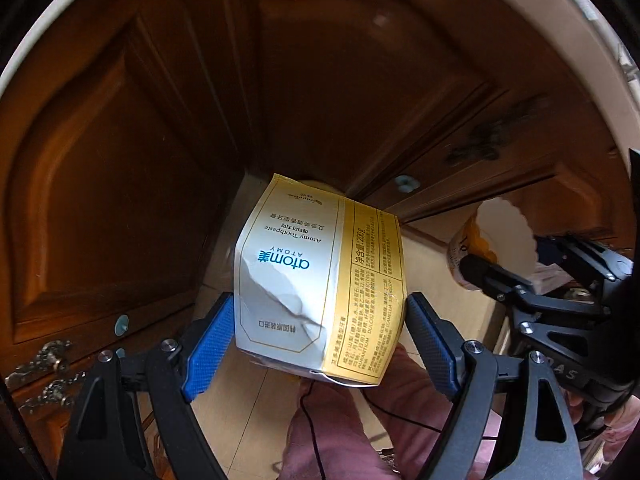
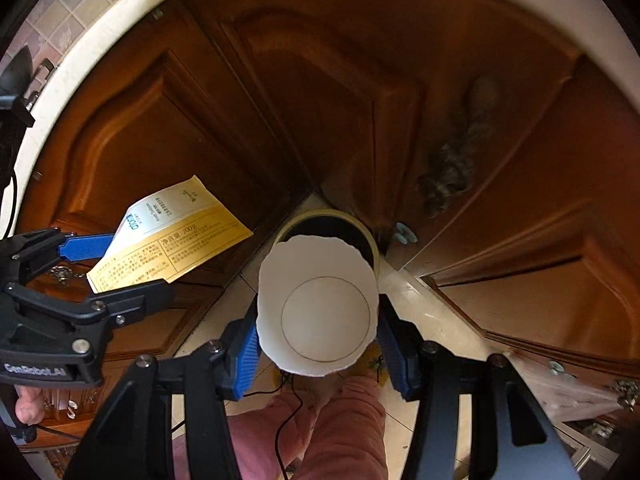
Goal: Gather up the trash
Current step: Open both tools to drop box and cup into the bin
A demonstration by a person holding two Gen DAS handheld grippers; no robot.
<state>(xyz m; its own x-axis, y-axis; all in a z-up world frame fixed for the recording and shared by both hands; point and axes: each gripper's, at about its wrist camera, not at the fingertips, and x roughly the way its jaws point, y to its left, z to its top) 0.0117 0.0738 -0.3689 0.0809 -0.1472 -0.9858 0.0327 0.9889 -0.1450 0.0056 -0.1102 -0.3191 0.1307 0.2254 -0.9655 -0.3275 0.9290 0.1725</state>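
Two loads carried – toothpaste box (image 1: 320, 280) pinched in left gripper (image 1: 320, 316), paper cup (image 2: 318, 308) in right gripper (image 2: 318, 344) – best centred over bin (image 2: 328, 224) before release

A toothpaste box (image 1: 320, 280) sits between the two pads of the left gripper (image 1: 320, 320), its length running away from the camera. To its right, a paper cup (image 2: 318, 306) sits between the pads of the right gripper (image 2: 318, 344), open mouth facing the camera. Past the cup, lower down on the tiled floor (image 2: 432, 320), stands a round bin (image 2: 370, 240) in the corner where two runs of wooden cabinet doors (image 2: 280, 80) meet. The person's legs (image 2: 340, 432) are nearest, below both grippers.
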